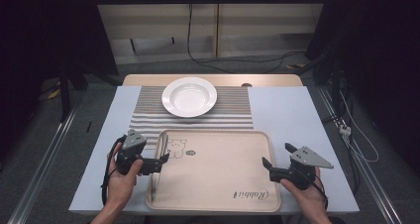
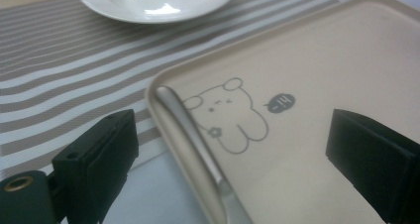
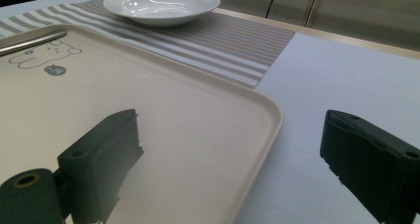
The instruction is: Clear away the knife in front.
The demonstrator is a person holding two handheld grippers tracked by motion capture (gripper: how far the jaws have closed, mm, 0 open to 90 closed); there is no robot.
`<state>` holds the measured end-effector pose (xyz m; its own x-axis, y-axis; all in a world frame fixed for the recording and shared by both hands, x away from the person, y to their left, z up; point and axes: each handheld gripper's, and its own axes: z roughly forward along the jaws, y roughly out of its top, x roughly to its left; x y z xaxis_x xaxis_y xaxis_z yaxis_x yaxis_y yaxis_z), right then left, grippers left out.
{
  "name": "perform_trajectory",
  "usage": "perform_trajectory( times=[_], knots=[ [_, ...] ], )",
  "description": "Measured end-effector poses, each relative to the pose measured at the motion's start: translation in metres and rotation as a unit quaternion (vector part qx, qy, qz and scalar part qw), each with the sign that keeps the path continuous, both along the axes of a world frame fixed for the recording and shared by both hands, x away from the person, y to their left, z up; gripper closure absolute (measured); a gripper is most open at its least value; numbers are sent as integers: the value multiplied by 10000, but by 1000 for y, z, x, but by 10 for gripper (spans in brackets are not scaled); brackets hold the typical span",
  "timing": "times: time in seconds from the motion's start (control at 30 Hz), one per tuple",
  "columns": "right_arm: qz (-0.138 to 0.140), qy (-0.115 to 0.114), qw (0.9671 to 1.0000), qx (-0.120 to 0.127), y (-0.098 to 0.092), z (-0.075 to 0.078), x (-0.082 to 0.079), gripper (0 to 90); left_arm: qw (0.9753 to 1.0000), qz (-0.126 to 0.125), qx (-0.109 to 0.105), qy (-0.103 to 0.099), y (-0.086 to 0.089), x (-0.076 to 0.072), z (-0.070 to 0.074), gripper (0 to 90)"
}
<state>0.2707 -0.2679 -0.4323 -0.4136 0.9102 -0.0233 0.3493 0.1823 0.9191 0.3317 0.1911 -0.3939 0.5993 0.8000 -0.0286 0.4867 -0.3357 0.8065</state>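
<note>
The left gripper (image 1: 157, 157), jaws spread, straddles the tray's (image 1: 218, 184) left rim, where a metal utensil (image 1: 158, 169) lies along the inside edge. The right gripper (image 1: 277, 157), also spread, straddles the tray's right rim. A plate (image 1: 189, 96) sits on the mat (image 1: 148, 117) at the table's far edge.

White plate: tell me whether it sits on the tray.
No, the white plate rests on the striped mat, beyond the tray.

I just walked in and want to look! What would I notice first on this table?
Probably the big beige tray at the near edge, with a little bear drawing in its far left corner. A metal utensil lies along its left rim, between the open jaws of the left tool. Behind the tray, a white plate sits on a striped mat.
</note>
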Motion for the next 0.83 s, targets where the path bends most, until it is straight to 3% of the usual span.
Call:
perform_trajectory(
  times=[0.13,0.23,0.47,0.6,0.83],
  knots=[
    [-4,2,10000,-2,0,0,0,85,9997,137,-172,-125,13,-8,-1,60],
    [-21,4,10000,4,-1,0,-1,85,9991,231,-121,-323,18,-17,-5,61],
    [-40,-7,10000,3,-1,0,-2,85,9980,306,-214,-507,25,-33,-20,53],
    [-33,-8,10000,11,-2,0,-2,85,9986,193,-261,-429,26,-34,-26,51],
    [-22,6,10000,25,-2,0,-2,85,9972,383,-411,-488,31,-33,-27,51]
  ],
)
